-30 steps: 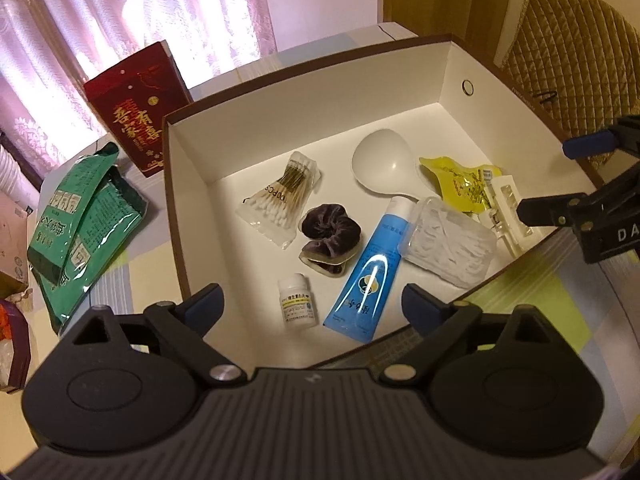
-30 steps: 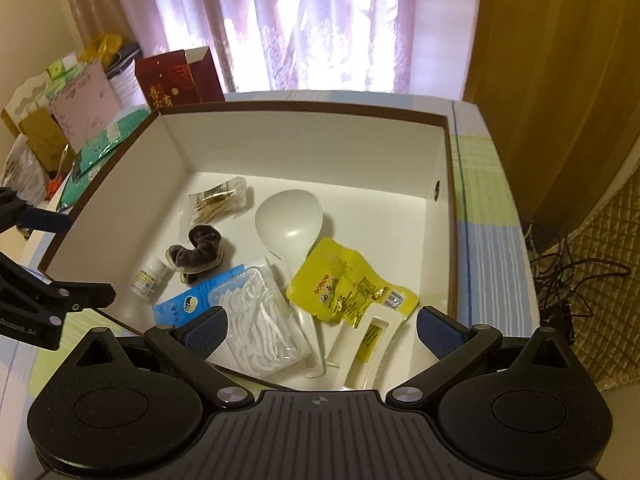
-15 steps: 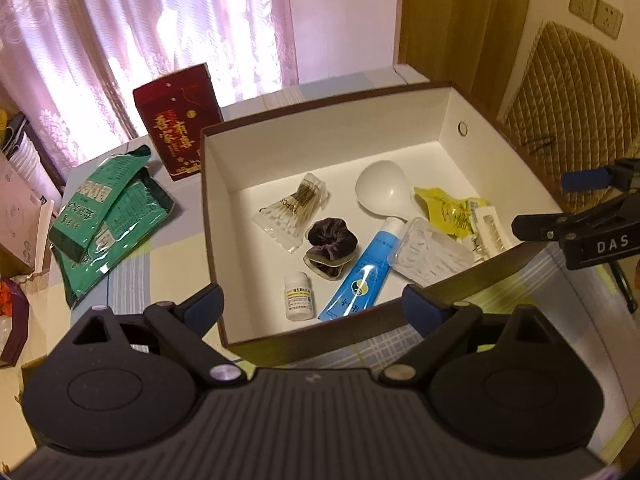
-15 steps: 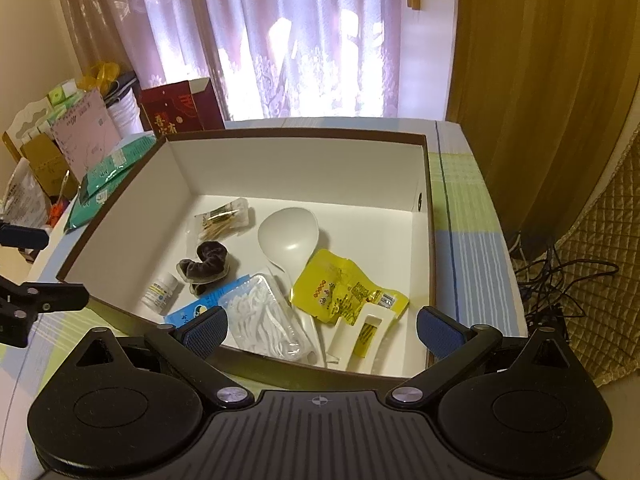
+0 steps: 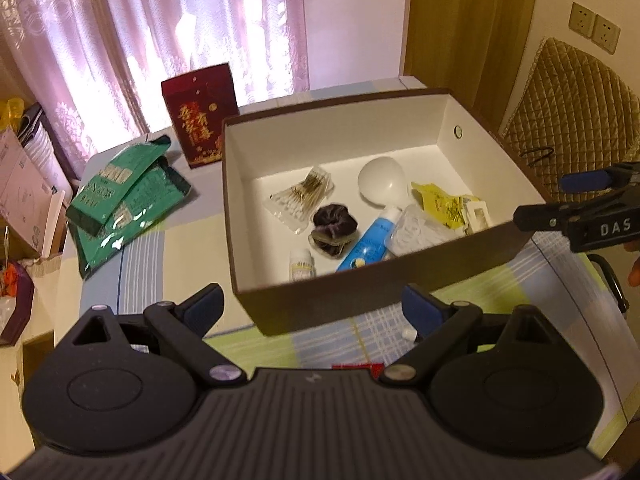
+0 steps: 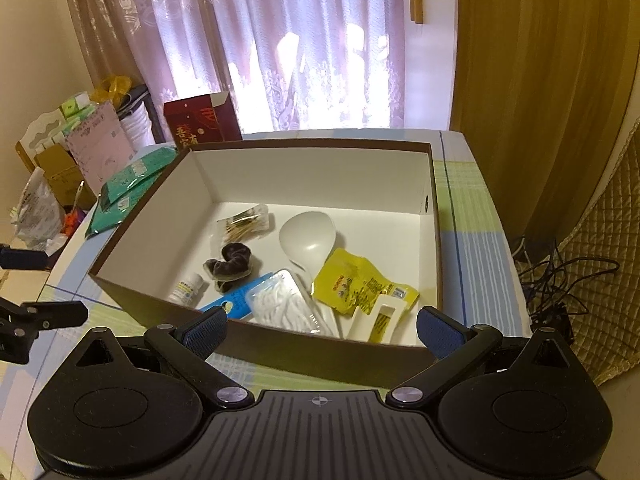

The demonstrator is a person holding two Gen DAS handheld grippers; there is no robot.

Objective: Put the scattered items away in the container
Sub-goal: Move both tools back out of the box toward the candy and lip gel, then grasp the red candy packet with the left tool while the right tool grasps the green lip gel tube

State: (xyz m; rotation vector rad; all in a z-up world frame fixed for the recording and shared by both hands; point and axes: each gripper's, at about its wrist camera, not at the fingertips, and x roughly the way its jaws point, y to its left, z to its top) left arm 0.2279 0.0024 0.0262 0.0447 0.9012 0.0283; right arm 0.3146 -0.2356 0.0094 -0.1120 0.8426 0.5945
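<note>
A: How many things are in the box (image 6: 432, 216)?

B: Eight: one white spoon (image 6: 308, 236), one yellow sachet (image 6: 356, 280), one blue tube (image 5: 370, 240), one dark scrunchie (image 6: 232, 258), one small white bottle (image 6: 187, 288), one bag of cotton swabs (image 5: 302, 196), one clear case of floss picks (image 6: 286, 306), one white card pack (image 6: 378, 318).

A: And on the bench (image 5: 160, 256)?

B: The box, two green packets (image 5: 124, 196) and one red carton (image 5: 202, 114) with gold Chinese characters.

A: Any readable writing?

B: "DAS" on the right tool (image 5: 560, 198).

A: The tools?

B: Left tool (image 5: 312, 308) and right tool both spread wide, holding nothing, just short of the box's near wall.
</note>
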